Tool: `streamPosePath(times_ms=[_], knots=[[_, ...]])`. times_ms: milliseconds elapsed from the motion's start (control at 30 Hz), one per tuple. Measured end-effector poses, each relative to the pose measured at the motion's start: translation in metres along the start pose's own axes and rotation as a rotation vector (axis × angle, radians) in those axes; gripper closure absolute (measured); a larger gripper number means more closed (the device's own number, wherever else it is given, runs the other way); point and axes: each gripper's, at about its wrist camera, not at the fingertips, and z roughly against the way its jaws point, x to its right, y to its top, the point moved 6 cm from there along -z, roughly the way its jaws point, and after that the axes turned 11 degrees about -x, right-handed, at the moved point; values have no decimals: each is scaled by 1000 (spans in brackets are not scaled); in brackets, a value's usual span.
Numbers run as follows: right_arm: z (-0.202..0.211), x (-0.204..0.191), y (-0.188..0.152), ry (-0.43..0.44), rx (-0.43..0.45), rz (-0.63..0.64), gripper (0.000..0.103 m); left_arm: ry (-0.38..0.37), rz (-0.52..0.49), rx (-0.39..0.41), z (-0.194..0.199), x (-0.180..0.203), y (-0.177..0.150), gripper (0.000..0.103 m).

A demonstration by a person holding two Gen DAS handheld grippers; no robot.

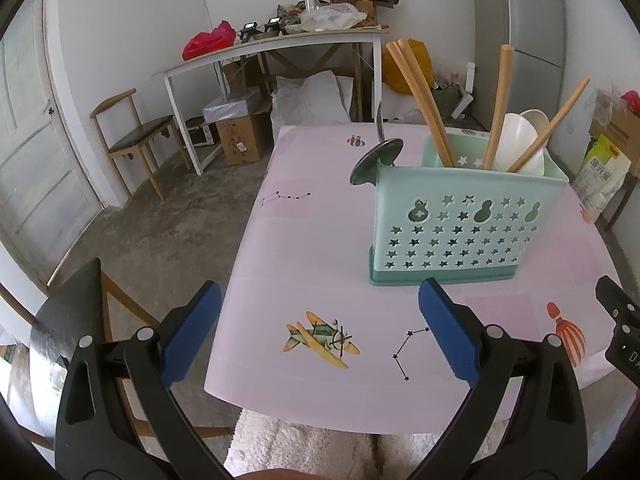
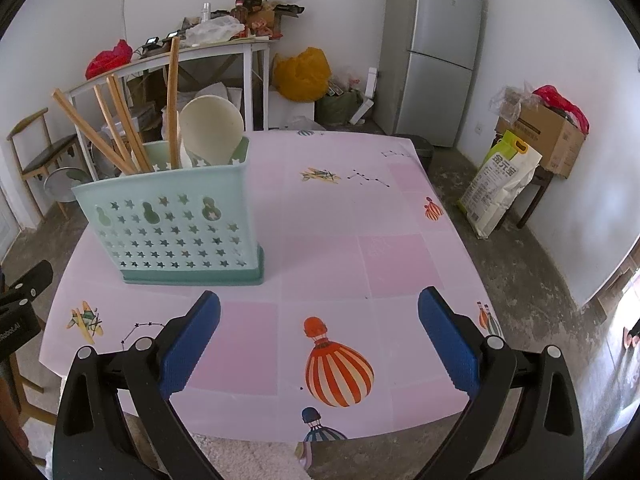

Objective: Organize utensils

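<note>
Four chopsticks and two white spoons fill one holder.

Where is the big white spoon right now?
The white spoon stands bowl-up inside the mint-green utensil holder on the pink table, beside the wooden chopsticks. It shows upper left in the right wrist view.

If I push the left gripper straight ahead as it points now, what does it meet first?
Probably the pink tablecloth: the open left gripper looks down onto bare cloth. The green utensil caddy stands ahead and to the right, likely just off that line, though depth is unclear.
</note>
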Motion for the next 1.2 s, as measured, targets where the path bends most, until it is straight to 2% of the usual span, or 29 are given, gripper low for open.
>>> streamPosePath(times_ms=[1200], knots=[[2,-1,0,0,0,0,7,-9,8,-11,-3,-3,-3,8]])
